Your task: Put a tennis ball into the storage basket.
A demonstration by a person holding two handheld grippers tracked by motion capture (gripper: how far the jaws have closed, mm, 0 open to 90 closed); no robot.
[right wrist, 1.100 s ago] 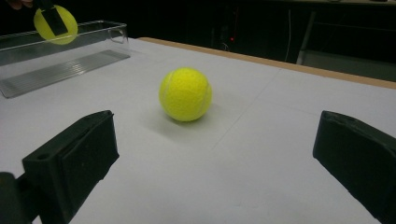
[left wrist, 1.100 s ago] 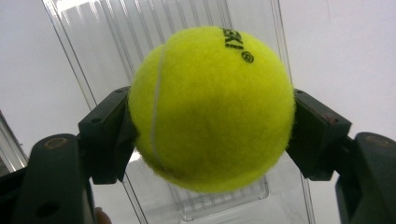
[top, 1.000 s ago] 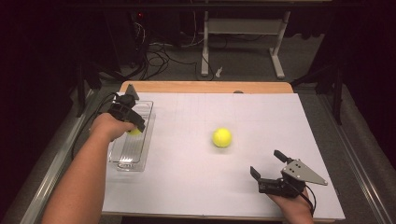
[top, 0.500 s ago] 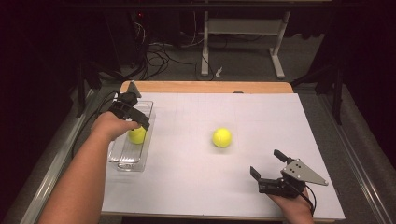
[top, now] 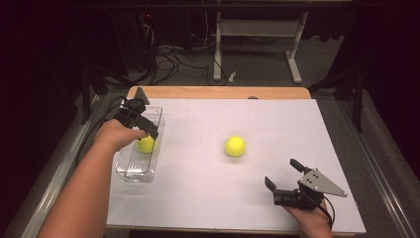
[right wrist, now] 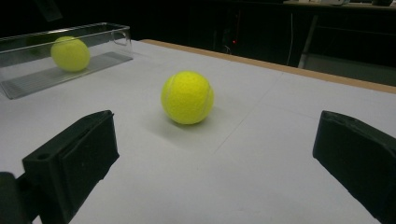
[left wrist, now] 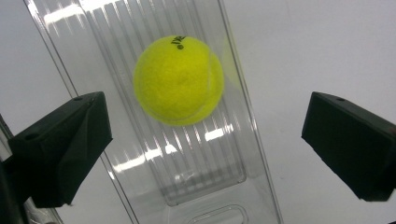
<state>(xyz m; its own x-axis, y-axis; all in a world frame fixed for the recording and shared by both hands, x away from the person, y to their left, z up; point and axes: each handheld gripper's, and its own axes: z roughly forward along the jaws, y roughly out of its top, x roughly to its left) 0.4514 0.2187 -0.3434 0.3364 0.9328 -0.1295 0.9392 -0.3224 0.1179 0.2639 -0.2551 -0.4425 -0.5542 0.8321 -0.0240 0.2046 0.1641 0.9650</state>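
Your left gripper (top: pixel 146 130), its jaws just opened wide, has released one tennis ball (top: pixel 145 144) in the clear tray (top: pixel 130 171), left of frame. Second ball (top: pixel 235 146) waits mid-table; right gripper (top: pixel 284 177) open, empty.

A white sheet (top: pixel 208 198) covers the tabletop (top: pixel 218 92), whose wooden edge shows along the far side. Beyond it, on the dark floor (top: pixel 257 64), black cables (top: pixel 163 52) lie tangled beside the pale metal legs of another table (top: pixel 257 34).
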